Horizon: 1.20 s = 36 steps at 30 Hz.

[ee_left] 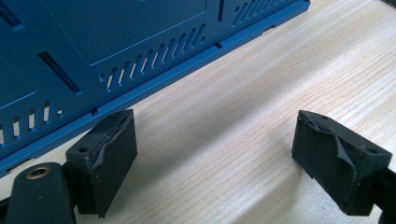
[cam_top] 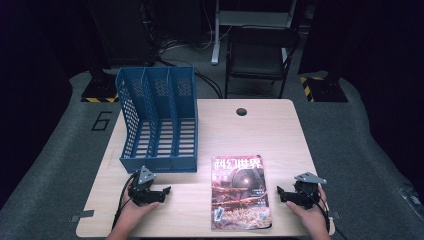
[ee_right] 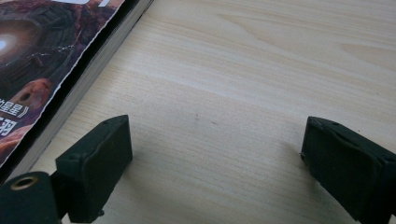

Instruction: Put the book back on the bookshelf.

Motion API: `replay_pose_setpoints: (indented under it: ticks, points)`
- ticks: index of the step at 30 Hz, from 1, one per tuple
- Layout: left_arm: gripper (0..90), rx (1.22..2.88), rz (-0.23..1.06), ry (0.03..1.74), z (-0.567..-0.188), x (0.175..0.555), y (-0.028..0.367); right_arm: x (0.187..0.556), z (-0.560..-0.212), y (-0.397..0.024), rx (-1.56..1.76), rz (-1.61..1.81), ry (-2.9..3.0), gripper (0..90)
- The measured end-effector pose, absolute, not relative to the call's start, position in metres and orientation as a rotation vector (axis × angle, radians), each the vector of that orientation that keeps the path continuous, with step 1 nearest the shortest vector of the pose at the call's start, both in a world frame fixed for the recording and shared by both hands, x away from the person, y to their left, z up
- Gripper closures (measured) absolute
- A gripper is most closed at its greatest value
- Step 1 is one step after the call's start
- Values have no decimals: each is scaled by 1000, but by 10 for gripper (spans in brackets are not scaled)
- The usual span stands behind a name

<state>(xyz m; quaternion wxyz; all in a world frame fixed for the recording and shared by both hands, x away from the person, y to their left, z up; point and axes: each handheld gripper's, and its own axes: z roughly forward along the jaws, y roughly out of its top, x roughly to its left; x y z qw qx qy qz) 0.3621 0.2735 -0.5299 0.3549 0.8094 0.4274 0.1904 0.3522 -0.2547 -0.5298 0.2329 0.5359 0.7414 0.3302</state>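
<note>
A magazine (cam_top: 240, 192) with a dark red cover lies flat near the table's front edge, just right of the middle. A blue three-slot file rack (cam_top: 157, 120) stands at the back left of the table. My left gripper (cam_top: 161, 194) rests on the table in front of the rack, left of the magazine, open with nothing between its jaws. The left gripper view has the rack's base (ee_left: 93, 51) just beyond the open left gripper (ee_left: 215, 135). My right gripper (cam_top: 281, 195) sits right of the magazine, open and empty. In the right gripper view the magazine's edge (ee_right: 42, 60) lies left of the right gripper (ee_right: 215, 140).
The light wooden table (cam_top: 280, 135) has a round cable hole (cam_top: 241, 111) near its far edge. A dark folding chair (cam_top: 260, 55) stands beyond the table. Grey floor surrounds the table, with dark stands at the back corners.
</note>
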Motion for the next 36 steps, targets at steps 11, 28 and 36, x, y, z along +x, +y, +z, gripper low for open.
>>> replay_pose_setpoints:
  ticks: [11,28,36]
  points:
    - [145,2090,492,1100,-530,360,272,354,-530,-251,1495,896,2032,41]
    - [280,2123,406,1087,-522,352,267,354,-522,-248,1513,871,2048,264]
    - [340,2091,340,1038,-511,348,251,348,-512,-236,1517,874,2106,372]
